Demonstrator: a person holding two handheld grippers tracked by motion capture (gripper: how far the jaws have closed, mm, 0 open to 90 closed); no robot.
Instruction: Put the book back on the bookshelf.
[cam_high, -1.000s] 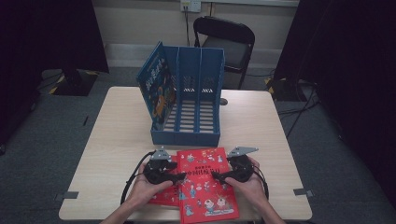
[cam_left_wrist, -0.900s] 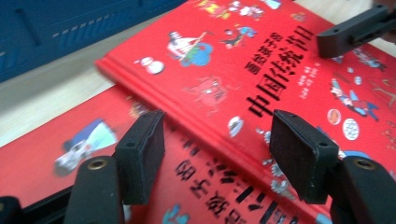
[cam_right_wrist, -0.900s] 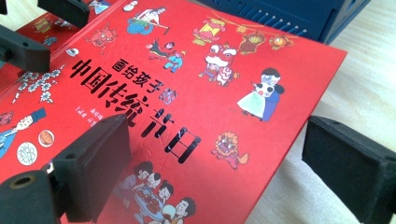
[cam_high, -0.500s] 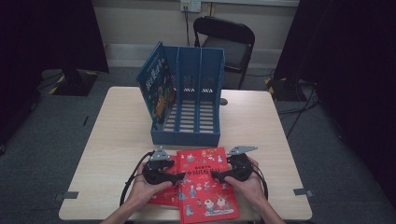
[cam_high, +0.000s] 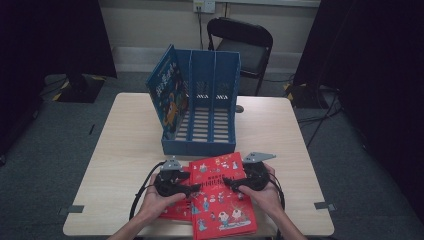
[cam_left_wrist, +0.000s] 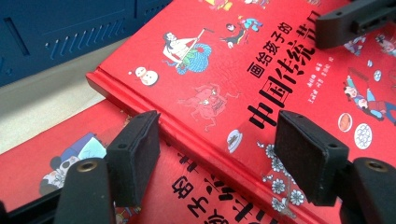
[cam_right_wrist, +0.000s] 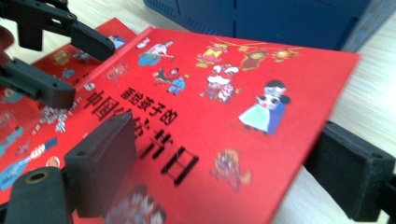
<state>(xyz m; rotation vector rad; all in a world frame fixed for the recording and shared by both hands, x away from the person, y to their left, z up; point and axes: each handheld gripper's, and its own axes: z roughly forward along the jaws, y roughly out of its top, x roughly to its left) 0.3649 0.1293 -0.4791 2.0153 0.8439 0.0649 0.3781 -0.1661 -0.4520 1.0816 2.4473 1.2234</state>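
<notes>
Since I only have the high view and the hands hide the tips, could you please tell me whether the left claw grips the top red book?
Observer: No, the left claw is open, its jaws having just been opening, astride the top red book at its spine edge.
Operator: What lies underneath?
Observer: A second red book, offset beneath one pad.
Operator: And the other side?
Observer: The right claw is open too, astride that book's free edge.

A light wooden table (cam_high: 280, 125) stands on grey carpet floor (cam_high: 60, 145). Behind it, a black folding chair (cam_high: 242, 42) sits against a pale wall (cam_high: 150, 25) with a socket (cam_high: 204, 5); dark curtains (cam_high: 380, 75) hang at both sides.
</notes>
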